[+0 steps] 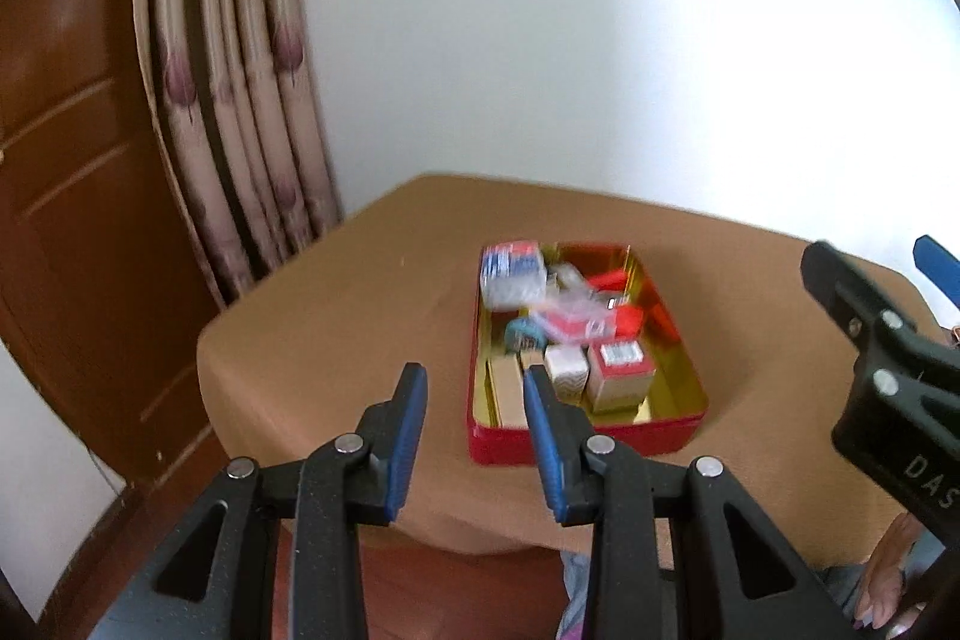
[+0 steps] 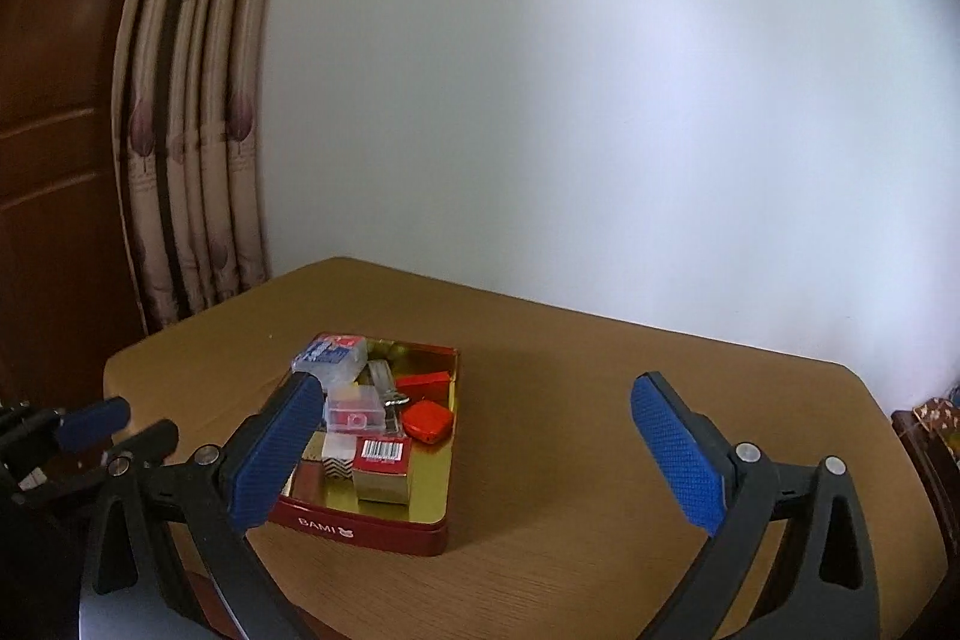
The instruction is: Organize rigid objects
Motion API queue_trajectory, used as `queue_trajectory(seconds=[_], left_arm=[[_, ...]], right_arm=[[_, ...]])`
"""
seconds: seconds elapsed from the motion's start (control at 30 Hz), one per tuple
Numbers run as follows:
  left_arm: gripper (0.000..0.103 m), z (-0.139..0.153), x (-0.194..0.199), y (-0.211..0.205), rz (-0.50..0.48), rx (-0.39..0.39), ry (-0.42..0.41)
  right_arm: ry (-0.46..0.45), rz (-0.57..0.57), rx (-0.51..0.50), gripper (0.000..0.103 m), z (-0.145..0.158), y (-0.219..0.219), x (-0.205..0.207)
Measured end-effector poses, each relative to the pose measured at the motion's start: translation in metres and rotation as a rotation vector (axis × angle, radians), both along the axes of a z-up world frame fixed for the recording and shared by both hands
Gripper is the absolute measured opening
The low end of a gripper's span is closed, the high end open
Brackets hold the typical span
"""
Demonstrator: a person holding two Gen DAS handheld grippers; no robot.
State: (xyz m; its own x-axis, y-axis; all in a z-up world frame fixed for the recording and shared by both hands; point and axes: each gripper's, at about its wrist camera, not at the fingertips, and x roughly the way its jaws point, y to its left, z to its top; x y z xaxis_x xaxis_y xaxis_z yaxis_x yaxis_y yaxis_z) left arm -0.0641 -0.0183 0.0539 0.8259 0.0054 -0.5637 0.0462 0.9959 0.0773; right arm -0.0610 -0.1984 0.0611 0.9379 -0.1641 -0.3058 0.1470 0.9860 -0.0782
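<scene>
Now the red tin (image 2: 384,526), packed with small boxes (image 2: 381,469), is seen on the brown table (image 2: 600,430); the left gripper (image 1: 474,436) is held narrowly parted, gripping nothing; the right gripper (image 2: 474,451) is spread wide, empty, above the table.

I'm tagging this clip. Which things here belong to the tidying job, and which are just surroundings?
Job:
red tin
barcode box
red case
clear plastic box
blue-labelled pack
left claw, right claw, both empty

Surroundings:
table
curtain
wooden door
wall
</scene>
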Motion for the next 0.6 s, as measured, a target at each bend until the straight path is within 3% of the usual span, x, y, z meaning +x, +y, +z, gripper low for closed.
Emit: queue_trajectory(seconds=[0.13, 0.23, 0.43, 0.6], left_arm=[[0.042, 0.017, -0.009, 0.002, -0.050, -0.016, -0.069], [0.047, 0.022, -0.019, 0.009, -0.034, -0.044, -0.103], [0.050, 0.017, -0.017, 0.012, -0.037, -0.073, -0.069], [0.050, 0.012, -0.021, 0.002, -0.051, -0.045, -0.074]], right_arm=[[-0.011, -0.016, 0.007, 0.102, 0.007, 0.002, -0.008], [-0.017, -0.022, 0.000, 0.102, 0.009, 0.006, -0.013], [-0.022, -0.025, 0.013, 0.102, 0.011, 0.008, -0.020], [-0.015, -0.025, 0.042, 0.102, 0.007, 0.005, -0.023]])
